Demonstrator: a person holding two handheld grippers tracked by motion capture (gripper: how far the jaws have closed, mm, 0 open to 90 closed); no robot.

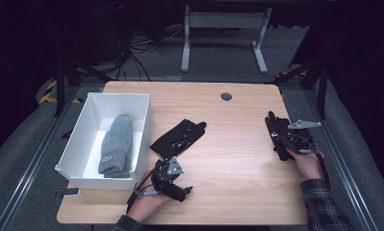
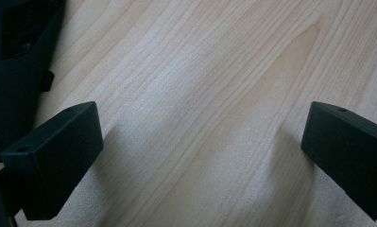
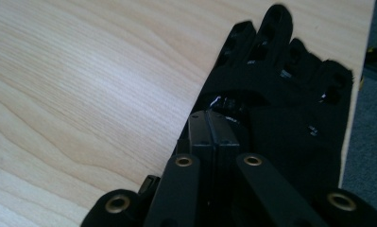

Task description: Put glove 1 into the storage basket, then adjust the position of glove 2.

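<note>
Where walls rise, white box [image 1: 142, 111], grey beanie [image 1: 116, 144] inside

Table [image 1: 237, 144]: pale wood, fine straight grain. Bin [image 1: 79, 144]: plain white. Beanie [image 1: 116, 144] in bin: grey knit with a small dark label at the cuff. Fingerless glove [image 1: 177, 137] at table centre: black. Second fingerless glove [image 3: 290, 94] at right edge: black, with glossy spots. Both grippers [image 1: 172, 180] [image 1: 288, 139]: black, grey plates. Sleeve [image 1: 326, 207]: dark plaid.
</note>
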